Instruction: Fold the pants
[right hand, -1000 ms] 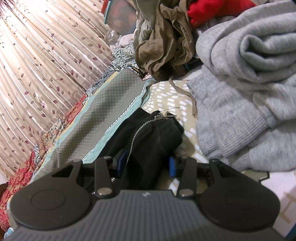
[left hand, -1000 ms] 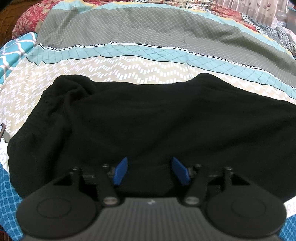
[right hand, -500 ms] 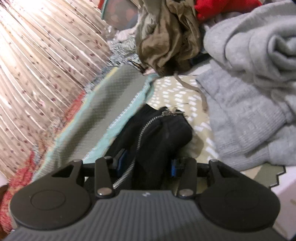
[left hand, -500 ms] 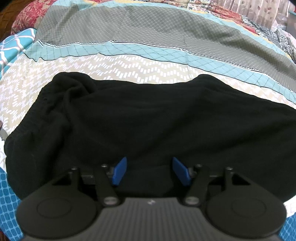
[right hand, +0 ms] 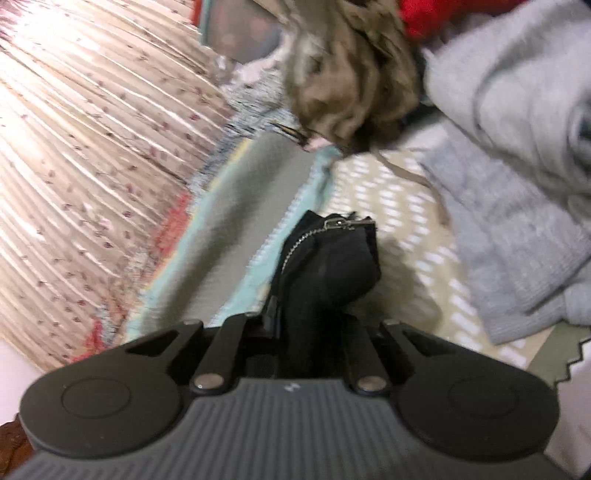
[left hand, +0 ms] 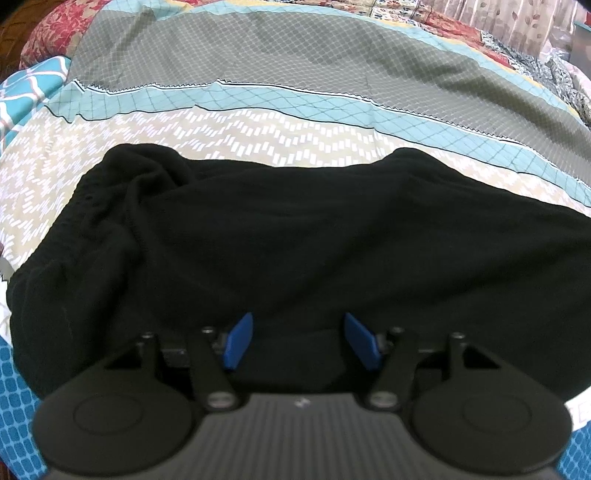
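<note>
Black pants lie spread across the patterned bedspread, waistband bunched at the left. My left gripper is open, its blue fingertips apart just above the near edge of the pants. My right gripper is shut on a leg end of the black pants with a silver zipper, held raised off the bed. Its fingertips are hidden by the cloth.
A grey knit sweater is piled at the right in the right wrist view, with an olive garment and a red one behind. A floral curtain hangs at the left.
My right gripper has closed on the zippered pant leg and lifted it, the view blurring with motion. My left gripper has barely moved and stays open.
</note>
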Motion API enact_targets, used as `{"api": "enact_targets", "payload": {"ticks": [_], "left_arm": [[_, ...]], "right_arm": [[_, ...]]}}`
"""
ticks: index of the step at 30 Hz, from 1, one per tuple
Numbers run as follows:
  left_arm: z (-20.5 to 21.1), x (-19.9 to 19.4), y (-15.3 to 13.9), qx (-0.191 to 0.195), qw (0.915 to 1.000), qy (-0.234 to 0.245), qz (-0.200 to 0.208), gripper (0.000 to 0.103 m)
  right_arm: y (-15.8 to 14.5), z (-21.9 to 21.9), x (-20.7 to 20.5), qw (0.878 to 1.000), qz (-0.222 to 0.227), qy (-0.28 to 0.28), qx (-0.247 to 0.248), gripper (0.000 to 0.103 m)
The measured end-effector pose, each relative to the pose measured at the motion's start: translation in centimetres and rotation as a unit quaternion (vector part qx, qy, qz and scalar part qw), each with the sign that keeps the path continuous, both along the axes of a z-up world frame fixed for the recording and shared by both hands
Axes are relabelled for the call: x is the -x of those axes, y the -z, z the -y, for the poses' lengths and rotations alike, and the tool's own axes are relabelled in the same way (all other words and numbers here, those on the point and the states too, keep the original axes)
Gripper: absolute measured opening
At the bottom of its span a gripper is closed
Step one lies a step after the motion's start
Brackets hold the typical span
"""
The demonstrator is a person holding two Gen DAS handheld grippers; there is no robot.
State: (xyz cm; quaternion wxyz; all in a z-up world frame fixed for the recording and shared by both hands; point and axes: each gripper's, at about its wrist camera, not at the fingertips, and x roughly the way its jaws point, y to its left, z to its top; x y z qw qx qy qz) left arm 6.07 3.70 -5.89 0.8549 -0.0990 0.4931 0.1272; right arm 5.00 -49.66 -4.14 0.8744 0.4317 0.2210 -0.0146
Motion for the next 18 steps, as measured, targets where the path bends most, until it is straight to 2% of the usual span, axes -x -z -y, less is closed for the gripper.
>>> {"api": "enact_targets", "payload": {"ticks": [3, 6, 11, 14, 18], "left_arm": [[-0.4, 0.2, -0.4, 0.015, 0.9998, -0.007, 0.007, 0.058], [-1.5, 1.0, -1.2, 0.056, 0.9979, -0.022, 0.026, 0.058], [-3.0, 2.7, -2.9, 0.101, 0.9925, -0.034, 0.060, 0.057], [-3.8, 3.4, -3.8, 0.121, 0.9888, -0.036, 0.079, 0.057], [-4.4, 3.9, -4.0, 0.146, 0.9848, -0.042, 0.085, 0.057]], "right_arm": [[-2.4, -1.9, 0.5, 0.999, 0.023, -0.027, 0.020, 0.012], [-4.6, -4.4, 0.9, 0.996, 0.046, -0.059, 0.042, 0.012], [-7.0, -9.7, 1.7, 0.985, 0.079, -0.129, 0.086, 0.012], [-7.2, -13.4, 1.8, 0.975, 0.079, -0.174, 0.116, 0.012], [-6.1, -18.4, 2.1, 0.959, 0.065, -0.239, 0.141, 0.012]]}}
